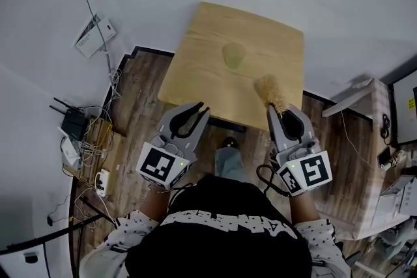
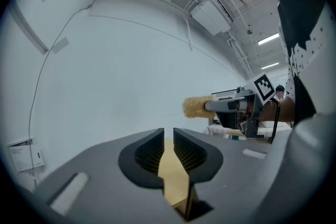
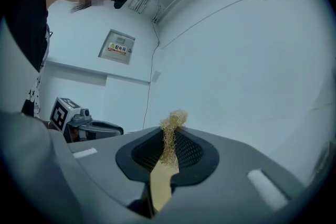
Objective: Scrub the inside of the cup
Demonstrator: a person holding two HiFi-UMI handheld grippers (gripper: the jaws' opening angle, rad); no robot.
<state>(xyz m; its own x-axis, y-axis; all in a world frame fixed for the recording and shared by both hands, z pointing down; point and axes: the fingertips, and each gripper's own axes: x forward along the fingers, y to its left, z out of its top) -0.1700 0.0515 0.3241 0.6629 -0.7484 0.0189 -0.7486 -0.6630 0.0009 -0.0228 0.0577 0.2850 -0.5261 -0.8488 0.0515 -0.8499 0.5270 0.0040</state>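
A clear, pale cup (image 1: 234,55) stands upright near the middle of the small wooden table (image 1: 208,36). My right gripper (image 1: 282,112) is at the table's near right edge, shut on a brush (image 1: 270,91) whose tan bristle head sticks out over the tabletop. In the right gripper view those bristles (image 3: 170,128) poke up between the jaws of that gripper (image 3: 169,140). My left gripper (image 1: 201,110) hovers at the table's near edge, well short of the cup. Its jaws (image 2: 168,136) stand a narrow slit apart with nothing between them. The left gripper view shows the brush (image 2: 197,107) off to the right.
A router (image 1: 75,120), tangled cables and a power strip (image 1: 102,182) lie on the wooden floor to the left. A leaflet (image 1: 94,36) lies on the pale floor further back. Wooden boards (image 1: 365,101) and shelving stand at the right. My shoe (image 1: 229,142) is under the table's near edge.
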